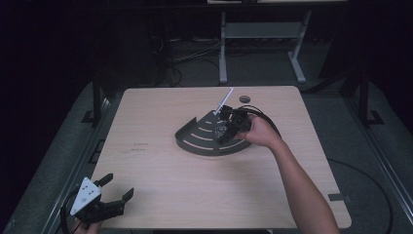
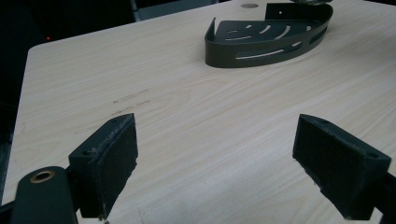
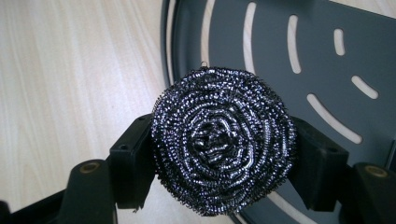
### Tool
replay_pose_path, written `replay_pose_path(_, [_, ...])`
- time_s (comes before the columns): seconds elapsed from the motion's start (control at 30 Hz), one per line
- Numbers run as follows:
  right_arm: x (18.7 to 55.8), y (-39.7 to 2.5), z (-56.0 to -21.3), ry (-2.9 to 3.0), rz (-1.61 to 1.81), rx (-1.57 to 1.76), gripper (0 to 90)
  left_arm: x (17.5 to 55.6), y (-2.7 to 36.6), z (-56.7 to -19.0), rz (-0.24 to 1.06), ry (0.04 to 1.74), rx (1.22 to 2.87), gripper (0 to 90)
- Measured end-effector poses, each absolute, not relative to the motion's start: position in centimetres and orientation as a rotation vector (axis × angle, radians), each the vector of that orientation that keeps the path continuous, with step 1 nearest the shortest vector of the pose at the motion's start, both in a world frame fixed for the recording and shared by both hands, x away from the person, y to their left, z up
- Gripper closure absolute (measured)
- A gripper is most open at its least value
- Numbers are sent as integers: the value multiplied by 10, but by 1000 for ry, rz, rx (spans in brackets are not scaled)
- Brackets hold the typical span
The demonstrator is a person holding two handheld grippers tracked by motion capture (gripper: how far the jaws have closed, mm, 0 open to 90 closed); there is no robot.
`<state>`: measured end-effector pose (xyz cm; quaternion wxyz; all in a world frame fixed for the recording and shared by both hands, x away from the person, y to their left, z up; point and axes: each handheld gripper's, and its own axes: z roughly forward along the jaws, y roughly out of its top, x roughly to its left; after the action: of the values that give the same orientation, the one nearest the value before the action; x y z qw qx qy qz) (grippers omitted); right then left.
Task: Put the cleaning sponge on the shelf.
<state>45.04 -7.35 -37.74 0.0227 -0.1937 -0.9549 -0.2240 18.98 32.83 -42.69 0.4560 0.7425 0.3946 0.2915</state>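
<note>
Steel scourer (image 3: 223,147) pinched between right gripper (image 1: 227,127) jaws, held over the dark slotted corner shelf (image 1: 195,139), near its curved rim. Shelf sits mid-table, toward the far side, with a white stick (image 1: 223,102) just behind it. Left gripper (image 1: 111,192) jaws spread wide, holding nothing, at the near left edge of the table (image 1: 160,180). Wide bare wood lies between it and shelf.

A: Left gripper (image 1: 114,187): black body, grey three-cornered plate dotted dark, black cable trailing, brass-coloured eyelet beside a scuffed pad (image 2: 108,161).
B: Right gripper (image 3: 223,156): matching black, two brass eyelets; forearm (image 1: 304,192) apparently unsleeved.
</note>
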Motion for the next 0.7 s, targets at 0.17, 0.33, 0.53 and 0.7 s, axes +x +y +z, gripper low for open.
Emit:
replay_pose_path(0.17, [457,-74,-383,-2953,-721,-624,312,189,329,-427,719,974,1829,133])
replay_pose_path(0.33, [461,-75,-392,-2947,-718,-655,312,190,329,-427,718,972,1830,133])
replay_pose_path(0.53, [467,-76,-403,-2930,-695,-695,312,190,329,-427,718,974,1830,133])
replay_pose_path(0.7, [473,-76,-410,-2921,-687,-729,311,190,329,-427,717,974,1831,133])
